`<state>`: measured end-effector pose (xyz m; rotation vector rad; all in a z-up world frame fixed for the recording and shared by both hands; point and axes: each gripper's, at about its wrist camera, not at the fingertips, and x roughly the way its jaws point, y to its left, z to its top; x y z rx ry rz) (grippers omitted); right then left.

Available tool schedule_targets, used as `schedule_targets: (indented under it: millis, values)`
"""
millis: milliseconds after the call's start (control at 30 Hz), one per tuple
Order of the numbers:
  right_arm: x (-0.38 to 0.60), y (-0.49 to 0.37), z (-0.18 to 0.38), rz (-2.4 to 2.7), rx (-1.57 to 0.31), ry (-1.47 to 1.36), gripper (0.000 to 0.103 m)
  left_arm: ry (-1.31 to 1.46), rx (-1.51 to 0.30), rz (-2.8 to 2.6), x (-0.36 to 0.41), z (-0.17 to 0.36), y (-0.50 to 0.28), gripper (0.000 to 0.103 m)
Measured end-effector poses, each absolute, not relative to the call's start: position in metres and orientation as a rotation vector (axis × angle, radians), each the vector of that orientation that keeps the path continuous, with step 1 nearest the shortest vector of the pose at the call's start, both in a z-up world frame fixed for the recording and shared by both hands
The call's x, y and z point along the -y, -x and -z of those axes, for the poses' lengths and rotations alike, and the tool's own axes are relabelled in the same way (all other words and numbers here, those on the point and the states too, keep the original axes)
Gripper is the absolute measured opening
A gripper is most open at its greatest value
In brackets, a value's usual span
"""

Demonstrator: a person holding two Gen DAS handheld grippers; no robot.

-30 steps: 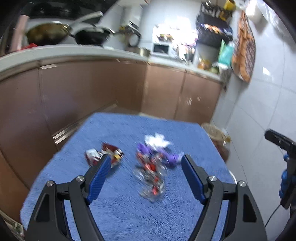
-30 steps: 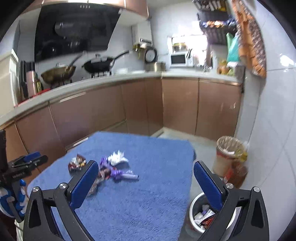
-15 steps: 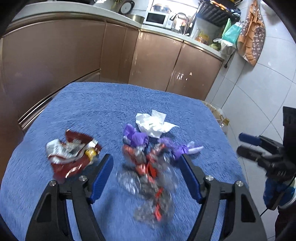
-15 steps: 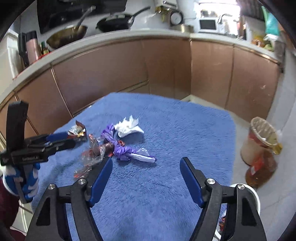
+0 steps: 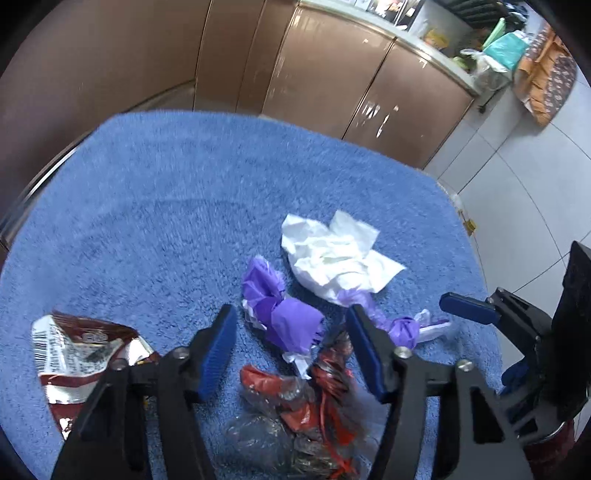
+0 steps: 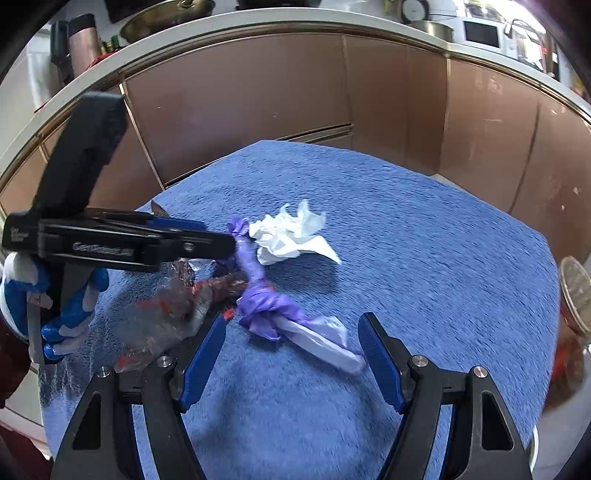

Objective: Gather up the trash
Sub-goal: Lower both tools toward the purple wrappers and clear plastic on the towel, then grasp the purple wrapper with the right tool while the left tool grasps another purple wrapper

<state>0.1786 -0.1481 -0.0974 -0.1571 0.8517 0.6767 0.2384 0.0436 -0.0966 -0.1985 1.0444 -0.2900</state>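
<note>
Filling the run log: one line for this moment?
left gripper: open, closing over purple wrapper | right gripper: open | nothing held

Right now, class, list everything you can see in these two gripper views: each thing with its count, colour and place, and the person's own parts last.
towel: one, blue, covers the table.
tissue: one, white, crumpled, far side of the pile.
purple wrapper: one twisted strip, purple and white, mid-towel, touching the tissue.
clear wrapper: one, transparent with red print, near edge of the pile.
snack packet: one, dark red and white, apart from the pile, left in the left view.
cabinets: brown, behind the table.
microwave: one, white, on the counter.
left gripper: blue pads, open, just been closing over the pile, nothing pressed.
right gripper: blue pads, open around the purple wrapper's white end.
gloved hand: blue and white, holds the left gripper.
</note>
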Motion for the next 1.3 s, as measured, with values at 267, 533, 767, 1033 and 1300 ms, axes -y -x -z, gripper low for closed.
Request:
schedule_targets:
  millis: [267,533,767,1033,1300]
  values:
    - [0.127,-0.184,0.112,-0.732,-0.871,0.226,0.049,0.252,-1.069,0.3,-0.051,0.108,-0.241,0.04]
    - [0.13,-0.174,0.114,-0.732,-0.874,0.237,0.034,0.3,-1.007,0.295,-0.067,0.09,-0.231,0.039]
    - [0.153,-0.143,0.092,-0.677,-0.856,0.211,0.034,0.301,-0.921,0.306,-0.071,0.05,-0.206,0.039]
    - [0.179,-0.098,0.04,-0.635,-0.762,0.192,0.033,0.294,-0.763,0.303,-0.089,-0.022,-0.15,0.039]
    - [0.192,-0.042,-0.021,-0.589,-0.617,0.186,0.033,0.27,-0.647,0.311,-0.098,-0.075,-0.085,0.039]
